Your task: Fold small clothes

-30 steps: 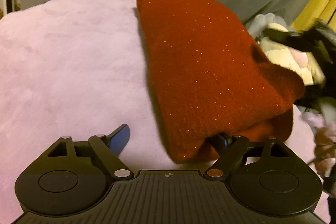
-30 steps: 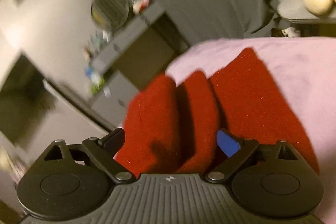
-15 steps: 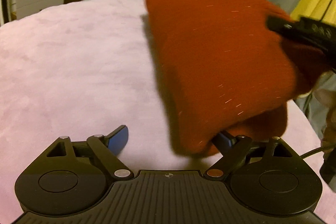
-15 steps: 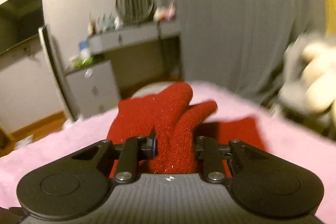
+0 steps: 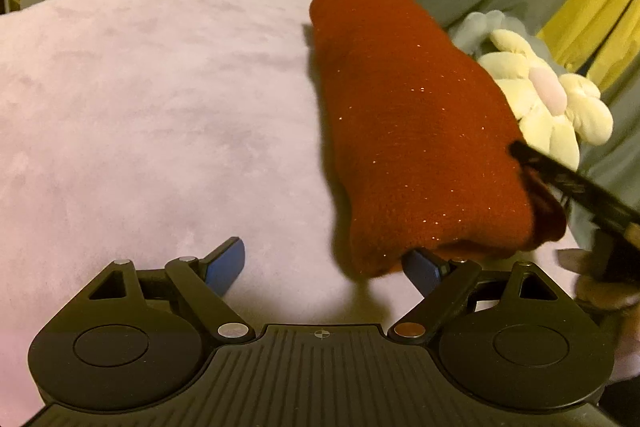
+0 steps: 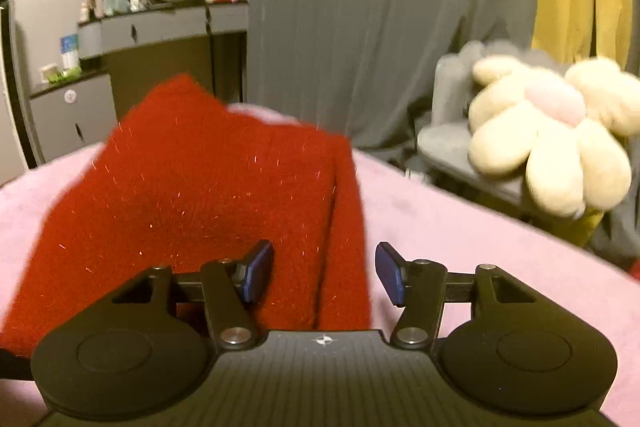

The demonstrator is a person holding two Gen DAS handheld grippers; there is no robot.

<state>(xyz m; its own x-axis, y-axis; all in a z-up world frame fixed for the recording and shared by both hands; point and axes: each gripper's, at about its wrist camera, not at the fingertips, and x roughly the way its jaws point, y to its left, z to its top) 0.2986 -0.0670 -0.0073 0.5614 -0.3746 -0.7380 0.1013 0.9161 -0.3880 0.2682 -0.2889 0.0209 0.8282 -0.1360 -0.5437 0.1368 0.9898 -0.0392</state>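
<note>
The red knit garment (image 5: 416, 131), folded on the pink blanket (image 5: 140, 107), has just been released by the right gripper (image 6: 324, 277) (jaws now spread); the left gripper (image 5: 328, 263) is held open, one finger beneath the hem.

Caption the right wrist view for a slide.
Open right claw over a folded, glittery red knit garment on a pink plush blanket.

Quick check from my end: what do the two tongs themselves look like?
Both match. The left tongs and right tongs have black ribbed bodies, two round black discs, silver pivot screws, black linkage arms, blue finger pads and a small crosshair mark at centre. No cables or sleeves show.
</note>
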